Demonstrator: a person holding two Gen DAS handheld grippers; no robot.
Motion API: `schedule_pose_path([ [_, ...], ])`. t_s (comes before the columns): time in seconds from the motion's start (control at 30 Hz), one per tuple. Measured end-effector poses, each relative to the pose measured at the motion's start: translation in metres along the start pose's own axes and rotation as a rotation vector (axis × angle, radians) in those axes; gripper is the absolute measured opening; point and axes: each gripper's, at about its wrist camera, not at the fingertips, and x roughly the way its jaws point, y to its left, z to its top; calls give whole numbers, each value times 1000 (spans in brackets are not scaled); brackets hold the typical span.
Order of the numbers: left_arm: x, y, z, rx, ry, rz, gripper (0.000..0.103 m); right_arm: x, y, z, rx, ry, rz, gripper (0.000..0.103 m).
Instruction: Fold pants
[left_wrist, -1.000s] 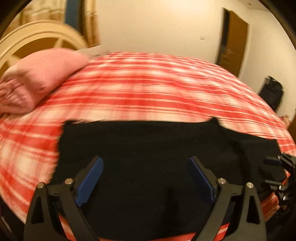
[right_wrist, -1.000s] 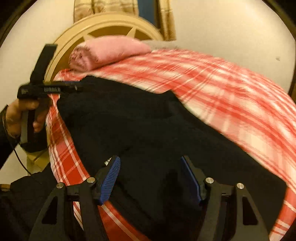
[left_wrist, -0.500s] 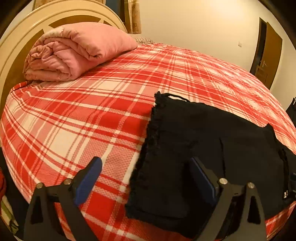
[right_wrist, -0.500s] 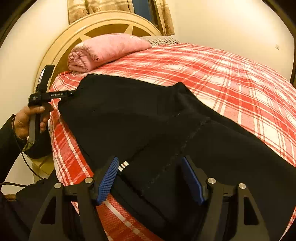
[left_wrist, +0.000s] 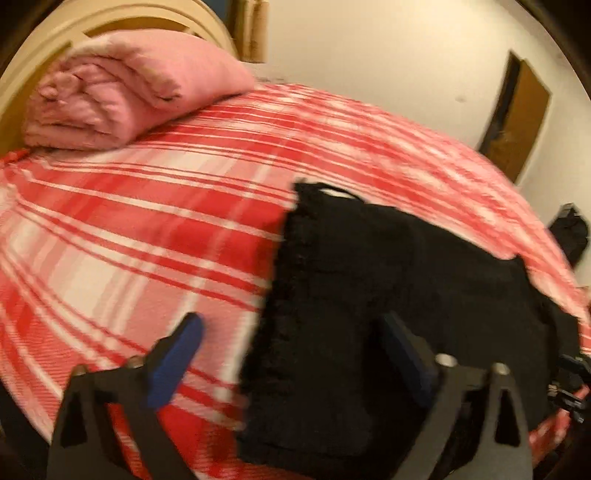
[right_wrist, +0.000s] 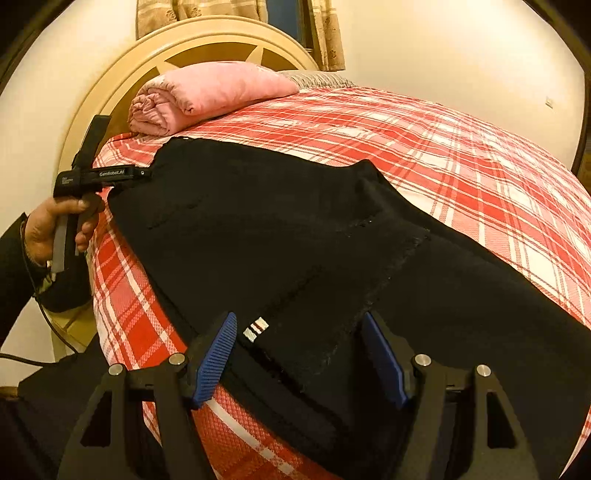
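Note:
Black pants (right_wrist: 277, 229) lie flat along the near side of a red plaid bed (right_wrist: 461, 155), one layer folded over another, with a small white striped label (right_wrist: 255, 326) near the front. My right gripper (right_wrist: 301, 354) hovers open just above the pants by that label, holding nothing. In the blurred left wrist view, my left gripper (left_wrist: 291, 354) is open and straddles the left end of the pants (left_wrist: 388, 295); one finger is over the bedspread (left_wrist: 129, 240), the other over cloth. The right wrist view shows a hand (right_wrist: 55, 225) holding the left gripper (right_wrist: 144, 171) at the pants' far-left corner.
A rolled pink blanket (right_wrist: 210, 92) rests against the round cream headboard (right_wrist: 221, 40). Curtains (right_wrist: 325, 33) hang behind it. A brown door (left_wrist: 517, 118) and a dark bag (left_wrist: 570, 236) stand by the far wall. Bare bedspread stretches beyond the pants.
The left wrist view swung from above the middle of the pants to their left end and is still moving, blurred. The right gripper shifted only slightly. Both stayed open.

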Motion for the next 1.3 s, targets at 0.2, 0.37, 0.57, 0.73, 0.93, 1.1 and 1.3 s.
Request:
schedule_pose_path([
  [0.2, 2, -18, -2, 71, 1, -39, 79, -1, -3, 0, 36, -12, -1, 72],
  [0.37, 1, -8, 2, 29, 13, -104, 69, -8, -8, 0, 60, -33, 7, 72],
  [0.57, -1, -3, 2, 10, 8, -148, 58, -11, -13, -1, 97, -54, 10, 72],
  [0.73, 6, -6, 4, -6, -3, -139, 60, -12, -14, -1, 103, -62, 8, 72],
  [0.93, -11, -13, 9, 42, -20, -199, 21, -26, -18, -2, 120, -100, 6, 72],
  [1.1, -40, -27, 15, 28, -79, -227, 16, -38, -26, -3, 150, -127, 0, 72],
  [1.3, -80, -76, 29, 86, -152, -303, 15, -59, -38, -7, 160, -152, -33, 72],
])
